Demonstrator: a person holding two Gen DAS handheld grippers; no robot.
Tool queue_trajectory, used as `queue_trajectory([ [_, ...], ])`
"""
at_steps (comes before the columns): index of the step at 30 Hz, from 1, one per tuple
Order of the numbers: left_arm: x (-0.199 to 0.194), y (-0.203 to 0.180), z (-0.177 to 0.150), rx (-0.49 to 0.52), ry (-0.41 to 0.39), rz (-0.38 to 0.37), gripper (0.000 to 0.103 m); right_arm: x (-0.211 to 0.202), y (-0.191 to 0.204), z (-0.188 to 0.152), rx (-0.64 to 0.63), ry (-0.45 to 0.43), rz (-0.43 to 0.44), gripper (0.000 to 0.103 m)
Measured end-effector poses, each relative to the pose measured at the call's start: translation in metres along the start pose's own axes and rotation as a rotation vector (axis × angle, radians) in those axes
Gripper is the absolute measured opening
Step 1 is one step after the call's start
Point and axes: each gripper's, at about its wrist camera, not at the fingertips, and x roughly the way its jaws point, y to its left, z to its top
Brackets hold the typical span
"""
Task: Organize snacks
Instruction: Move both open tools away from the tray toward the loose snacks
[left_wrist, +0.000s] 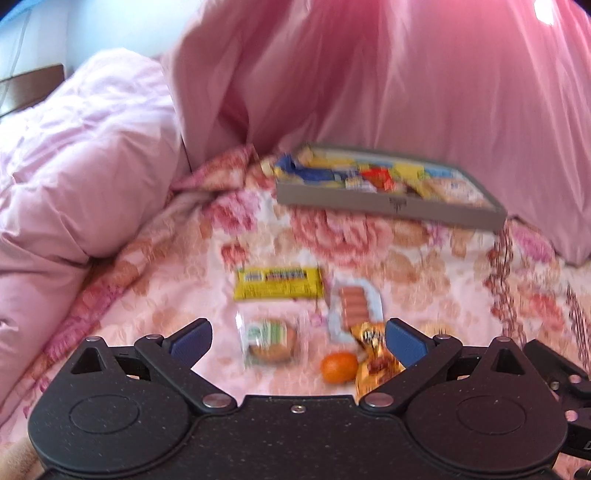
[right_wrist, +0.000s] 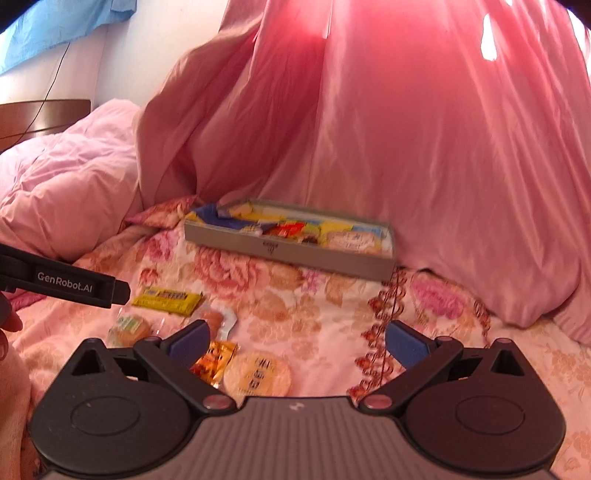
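Jaws apart, orange (left_wrist: 339, 367) left-view only

Tray (left_wrist: 388, 206) contents: blurred, packets unreadable.
Orange wrapper (left_wrist: 373, 365): partly hidden behind left gripper's finger (left_wrist: 404, 345).

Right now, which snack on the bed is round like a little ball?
The small orange fruit, beside the shiny gold wrapper. The yellow packet and sausage pack lie flat; only the fruit is plump, round and unwrapped.

Floral bedspread (right_wrist: 280, 288), backlit pink curtain (right_wrist: 406, 129), wooden headboard (right_wrist: 40, 118)
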Motion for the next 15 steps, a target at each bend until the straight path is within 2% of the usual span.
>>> queue_trajectory([
  [6, 0.024, 0.001, -0.011, -0.018, 0.116, -0.035, 0.099, 0.023, 0.005, -0.014, -0.035, 0.131, 0.023, 0.103],
  [10, 0.036, -0.002, -0.016, -0.001, 0.15, -0.041, 0.098, 0.037, 0.005, -0.021, -0.04, 0.202, 0.037, 0.103],
  [15, 0.048, -0.003, -0.018, -0.003, 0.179, -0.056, 0.098, 0.048, 0.004, -0.025, -0.045, 0.242, 0.049, 0.103],
])
